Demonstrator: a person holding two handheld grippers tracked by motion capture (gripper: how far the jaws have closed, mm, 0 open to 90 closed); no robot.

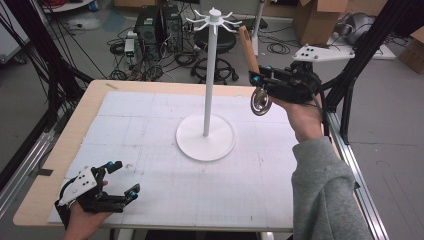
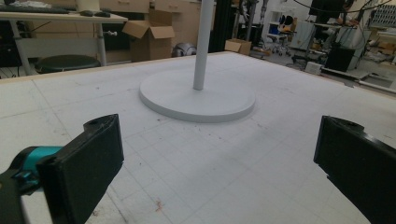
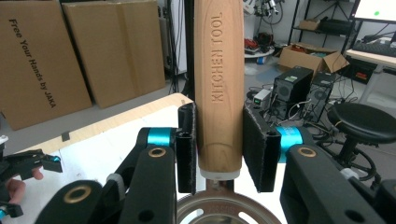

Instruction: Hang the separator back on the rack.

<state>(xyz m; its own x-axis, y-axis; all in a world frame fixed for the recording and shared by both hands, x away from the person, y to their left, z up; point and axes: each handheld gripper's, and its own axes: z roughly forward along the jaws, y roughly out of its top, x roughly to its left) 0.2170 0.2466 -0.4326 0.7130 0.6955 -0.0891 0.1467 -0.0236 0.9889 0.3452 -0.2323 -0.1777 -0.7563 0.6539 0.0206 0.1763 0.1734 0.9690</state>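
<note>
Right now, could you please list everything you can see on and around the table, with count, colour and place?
Wooden-handled kitchen tool with round metal head: one, tan and silver, held above the table's right side, handle up.
White hook stand with round base: one, white, middle of the table, hooks bare.
White gridded mat: one, white, covers the tabletop.
Wooden table: one, light wood edge.
Cardboard boxes: several, brown, on the floor.
Computer towers: two, black, floor behind the table.
Round stool: one, black, floor.
Left gripper: one, black, near left corner, open.
Right gripper: one, black, clamped on the handle.
</note>
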